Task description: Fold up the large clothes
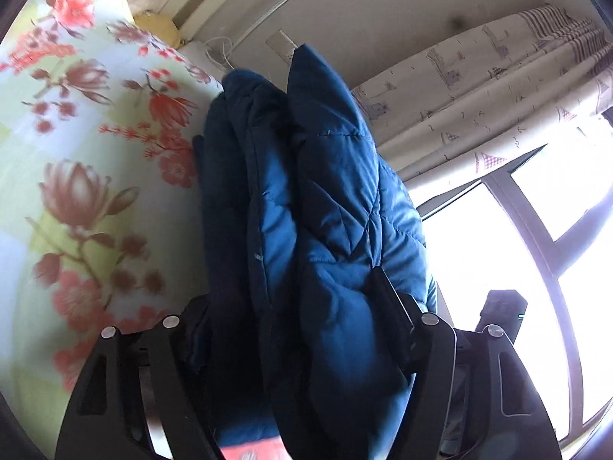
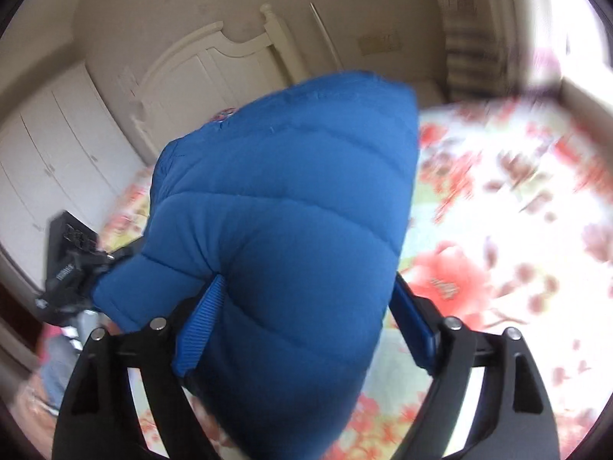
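A blue quilted puffer jacket (image 1: pixel 325 207) fills the middle of both views. My left gripper (image 1: pixel 302 306) is shut on a thick bunch of its folds and holds it up off the bed; its left finger is hidden by cloth. My right gripper (image 2: pixel 306 314) is shut on another padded part of the jacket (image 2: pixel 283 207), which bulges between its blue pads (image 2: pixel 199 326). The other gripper (image 2: pixel 72 264) shows at the left in the right wrist view. The jacket hangs above the floral bedsheet (image 2: pixel 498 230).
The floral bedsheet (image 1: pixel 84 161) covers the bed at the left. A white headboard (image 2: pixel 207 65) and white wardrobe (image 2: pixel 57 145) stand behind. A patterned curtain (image 1: pixel 498 88) and bright window (image 1: pixel 517 249) are at the right. Pillows (image 1: pixel 153 23) lie at the bed's head.
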`<state>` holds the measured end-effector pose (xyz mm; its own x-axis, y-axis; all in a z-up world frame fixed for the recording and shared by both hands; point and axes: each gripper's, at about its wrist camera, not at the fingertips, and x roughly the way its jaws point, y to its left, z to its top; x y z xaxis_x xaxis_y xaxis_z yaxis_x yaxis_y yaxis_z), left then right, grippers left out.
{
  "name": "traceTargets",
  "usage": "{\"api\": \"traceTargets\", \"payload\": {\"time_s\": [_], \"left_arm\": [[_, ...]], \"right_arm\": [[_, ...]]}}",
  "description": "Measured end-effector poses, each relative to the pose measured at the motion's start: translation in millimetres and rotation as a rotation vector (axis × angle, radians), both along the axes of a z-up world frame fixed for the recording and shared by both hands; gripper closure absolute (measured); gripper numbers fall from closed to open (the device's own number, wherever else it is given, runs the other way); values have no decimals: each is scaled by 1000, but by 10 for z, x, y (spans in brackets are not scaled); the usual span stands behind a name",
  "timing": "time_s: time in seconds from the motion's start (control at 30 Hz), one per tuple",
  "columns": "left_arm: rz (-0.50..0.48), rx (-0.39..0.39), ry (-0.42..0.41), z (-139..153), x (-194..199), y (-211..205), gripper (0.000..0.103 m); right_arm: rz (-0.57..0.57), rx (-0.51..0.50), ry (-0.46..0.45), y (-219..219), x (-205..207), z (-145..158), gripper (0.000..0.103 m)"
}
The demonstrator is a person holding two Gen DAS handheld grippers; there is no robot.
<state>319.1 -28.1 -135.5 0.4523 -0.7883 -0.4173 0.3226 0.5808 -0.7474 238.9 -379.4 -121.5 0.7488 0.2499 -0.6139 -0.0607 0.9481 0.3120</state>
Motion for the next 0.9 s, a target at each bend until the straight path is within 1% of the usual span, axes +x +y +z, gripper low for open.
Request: {"api": "traceTargets", "payload": {"time_s": [0.03, 0.07, 0.1, 0.13, 0.17, 0.23, 0.3, 0.33, 0.37, 0.4, 0.47, 0.5, 0.53, 0.57, 0.7, 0.77, 0.83, 0.87, 0.9], "left_arm": [[14, 6, 0, 23, -28, 52, 38], [34, 6, -1, 50, -84, 93, 37], [48, -2, -4, 68, -133, 113, 37], [61, -8, -8, 78, -190, 152, 35], [92, -13, -17, 88, -255, 198, 29], [174, -10, -45, 112, -398, 309, 25], [261, 5, -71, 178, -510, 435, 25], [309, 9, -90, 231, -587, 539, 25], [331, 13, -105, 265, -632, 623, 25], [357, 30, -129, 343, -692, 714, 24], [381, 109, -165, 534, -782, 790, 16], [382, 135, -179, 588, -811, 806, 15], [385, 175, -211, 691, -870, 803, 12], [397, 238, -252, 797, -940, 782, 8], [415, 425, -297, 960, -1060, 596, 8], [420, 493, -309, 971, -1143, 516, 8], [405, 539, -307, 959, -1186, 441, 8], [398, 553, -305, 940, -1229, 435, 8], [395, 576, -305, 930, -1247, 413, 8]], "right_arm": [[-40, -60, -25, 39, -66, 78, 19], [-88, -122, -58, 138, -120, 178, 19], [-99, -168, -118, 246, -230, 291, 19], [-71, -188, -159, 379, -292, 348, 19], [-39, -233, -205, 575, -334, 419, 19], [13, -317, -219, 916, -269, 446, 19], [53, -410, -203, 1236, -172, 354, 19], [67, -441, -200, 1347, -134, 320, 19], [84, -474, -198, 1496, -57, 263, 22], [86, -540, -196, 1614, 19, 156, 32], [121, -644, -175, 1844, 13, 31, 44], [130, -658, -170, 1916, -17, 46, 46], [143, -675, -156, 1933, -39, 13, 46], [156, -687, -143, 1928, -57, -9, 46], [178, -647, -130, 1831, -152, 105, 46], [182, -629, -144, 1826, -263, 186, 44], [211, -642, -138, 1861, -349, 156, 41], [223, -645, -125, 1856, -393, 122, 34], [251, -619, -92, 1837, -462, 87, 27]]}}
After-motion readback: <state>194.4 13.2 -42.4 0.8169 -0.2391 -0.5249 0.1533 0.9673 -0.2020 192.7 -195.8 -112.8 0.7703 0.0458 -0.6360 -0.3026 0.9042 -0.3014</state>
